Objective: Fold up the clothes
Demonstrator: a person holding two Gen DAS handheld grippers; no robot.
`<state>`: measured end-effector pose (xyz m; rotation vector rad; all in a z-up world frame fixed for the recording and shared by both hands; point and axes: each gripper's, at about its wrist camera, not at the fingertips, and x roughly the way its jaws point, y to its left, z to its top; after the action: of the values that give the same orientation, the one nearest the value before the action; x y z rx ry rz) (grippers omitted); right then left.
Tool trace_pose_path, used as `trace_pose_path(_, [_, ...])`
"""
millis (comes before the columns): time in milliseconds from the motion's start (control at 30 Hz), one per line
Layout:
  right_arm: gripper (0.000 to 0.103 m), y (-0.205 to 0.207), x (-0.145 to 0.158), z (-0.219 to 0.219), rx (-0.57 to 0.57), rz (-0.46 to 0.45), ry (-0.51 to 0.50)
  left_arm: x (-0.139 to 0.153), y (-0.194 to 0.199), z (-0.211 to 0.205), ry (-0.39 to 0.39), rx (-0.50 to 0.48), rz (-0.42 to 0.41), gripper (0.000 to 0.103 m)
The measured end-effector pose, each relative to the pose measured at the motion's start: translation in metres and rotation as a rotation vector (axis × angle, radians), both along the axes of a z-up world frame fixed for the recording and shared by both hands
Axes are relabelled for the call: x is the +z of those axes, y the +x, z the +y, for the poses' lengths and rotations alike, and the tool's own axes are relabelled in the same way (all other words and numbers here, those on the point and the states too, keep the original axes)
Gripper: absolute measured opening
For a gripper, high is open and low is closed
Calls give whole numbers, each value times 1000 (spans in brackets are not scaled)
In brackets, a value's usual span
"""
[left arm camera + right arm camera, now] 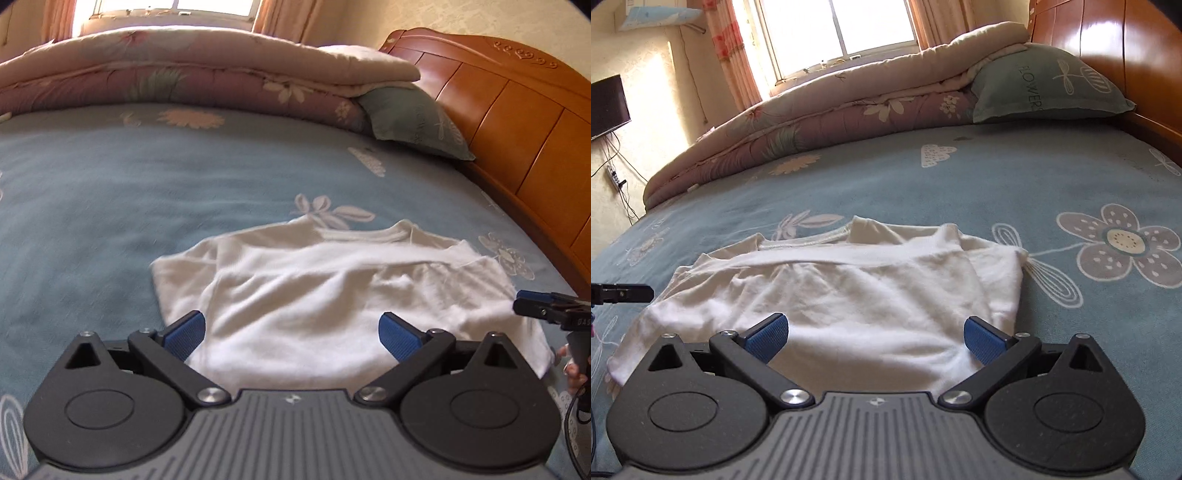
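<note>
White shirt [314, 295] rumpled, partly folded, frame centre, on blue sheet [110, 192]. Quilt [166, 74], pillow [413, 122] beyond. Left gripper [291, 332], right gripper [875, 334]: jaws apart, empty.

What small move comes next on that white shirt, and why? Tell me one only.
Probably lower both grippers and close them on the near edge of the white shirt. The left gripper and right gripper are both open and empty over that edge, and the shirt lies partly folded on the blue bedsheet, so another fold seems due.
</note>
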<state>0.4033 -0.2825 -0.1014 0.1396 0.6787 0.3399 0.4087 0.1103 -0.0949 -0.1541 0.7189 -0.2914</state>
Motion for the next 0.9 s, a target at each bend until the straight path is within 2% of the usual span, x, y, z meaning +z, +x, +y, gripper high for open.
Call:
trace_pose_path(100, [103,4,-2,3,8,7,-21,-9,18,-12,5,-20,27,100])
trace_pose_path(200, [103,7,-4,6,15,14,-42,-29,37,-18,98,32,100,100])
trace_pose_path(300, [103,10,-6,8,23,21,-62,-26,35,-18,113,27,94,100])
trace_pose_path(500, [103,-13,17,10,97,5,-82,5,-9,-33,171,-76,9,100])
trace_pose_path(633, [103,-37,19,26,195,-5,-124,-6,-38,-42,199,-106,47,100])
trace_pose_path(700, [103,-45,15,21,190,21,-120,-12,-52,-46,213,-120,68,100])
trace_pose_path(767, [103,-53,12,15,184,48,-117,-25,-61,-36,179,-85,136,100])
trace_pose_path(833, [103,-61,8,10,178,74,-114,-25,-75,-29,186,-76,123,100])
trace_pose_path(900, [103,-69,4,4,172,101,-111,-25,-83,-36,252,-105,88,100])
